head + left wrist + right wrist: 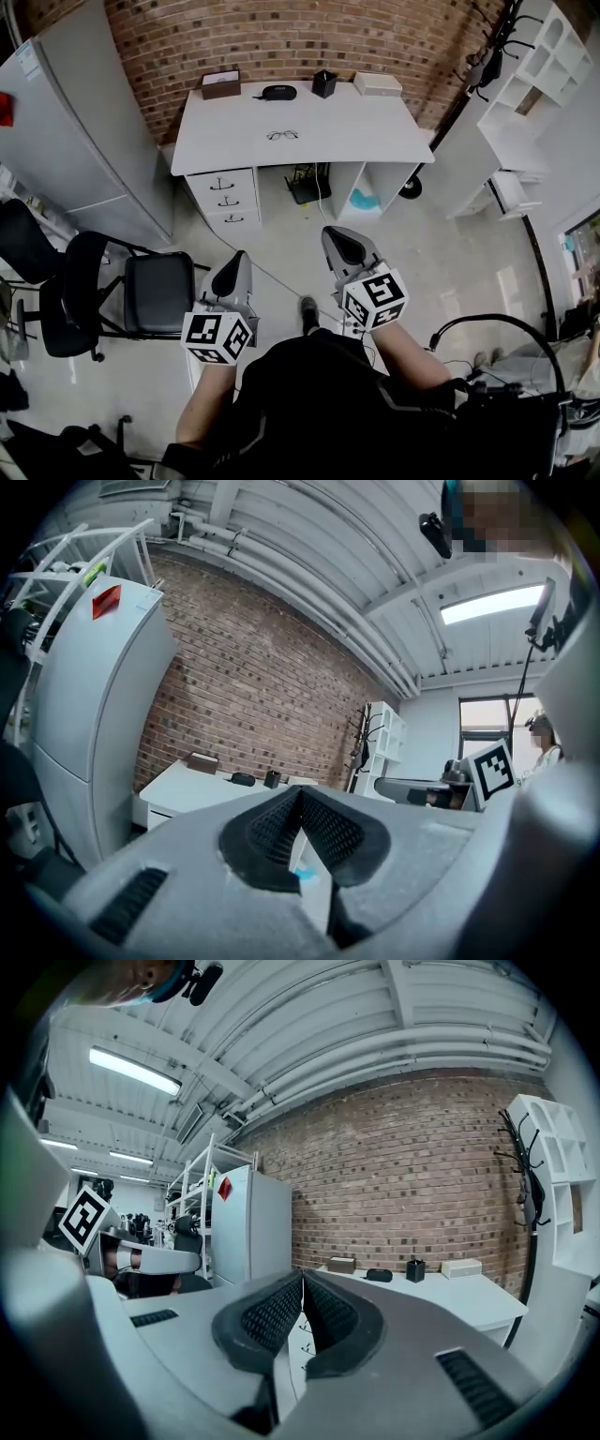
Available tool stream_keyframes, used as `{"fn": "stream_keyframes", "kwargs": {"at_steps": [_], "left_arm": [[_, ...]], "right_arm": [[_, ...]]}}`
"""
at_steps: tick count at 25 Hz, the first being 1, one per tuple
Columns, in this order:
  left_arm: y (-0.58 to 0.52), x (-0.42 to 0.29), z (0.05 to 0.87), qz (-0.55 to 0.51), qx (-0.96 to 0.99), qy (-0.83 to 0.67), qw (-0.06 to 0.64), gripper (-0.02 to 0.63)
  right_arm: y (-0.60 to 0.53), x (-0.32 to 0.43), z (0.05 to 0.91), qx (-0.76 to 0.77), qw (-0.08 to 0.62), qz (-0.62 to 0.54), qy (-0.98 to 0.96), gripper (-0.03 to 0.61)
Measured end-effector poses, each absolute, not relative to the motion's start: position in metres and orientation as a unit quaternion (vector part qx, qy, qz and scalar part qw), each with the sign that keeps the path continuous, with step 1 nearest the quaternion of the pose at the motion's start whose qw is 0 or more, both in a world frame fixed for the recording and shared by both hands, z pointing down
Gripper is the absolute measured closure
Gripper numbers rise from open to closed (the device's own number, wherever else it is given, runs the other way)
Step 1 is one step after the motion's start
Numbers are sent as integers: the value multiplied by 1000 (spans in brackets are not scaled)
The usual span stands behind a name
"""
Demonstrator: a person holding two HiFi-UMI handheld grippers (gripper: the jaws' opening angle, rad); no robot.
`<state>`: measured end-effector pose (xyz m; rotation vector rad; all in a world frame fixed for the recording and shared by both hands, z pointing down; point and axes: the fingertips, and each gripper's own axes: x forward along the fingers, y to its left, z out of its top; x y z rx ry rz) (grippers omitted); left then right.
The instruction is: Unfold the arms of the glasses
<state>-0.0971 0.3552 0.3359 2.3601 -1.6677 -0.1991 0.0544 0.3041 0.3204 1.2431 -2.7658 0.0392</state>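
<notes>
The glasses [282, 135] are seen on a white surface [375, 127] at upper centre, well apart from both tongs. The left tongs [234, 270] and right tongs [344, 246], at lower centre, are closed tight and empty. The approach step is judged in hand: bare floor must be crossed to the surface's front edge, with a black chair [157, 292] at lower left avoided.

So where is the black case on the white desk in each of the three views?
Head view: the black case sits top centre, at the back of the desk.
Left gripper view: small, left of centre, on the far desk.
Right gripper view: right of centre, on the desk.
Shared landmark: the brown box, just left of it in every view.
</notes>
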Motion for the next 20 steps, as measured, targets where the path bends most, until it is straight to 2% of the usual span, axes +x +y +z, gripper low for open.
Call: {"fn": "stream_keyframes", "kwargs": {"at_steps": [20], "left_arm": [[198, -52, 336, -19, 807, -575, 132, 607]], "right_arm": [[150, 107, 326, 426, 53, 41, -902, 571]]}}
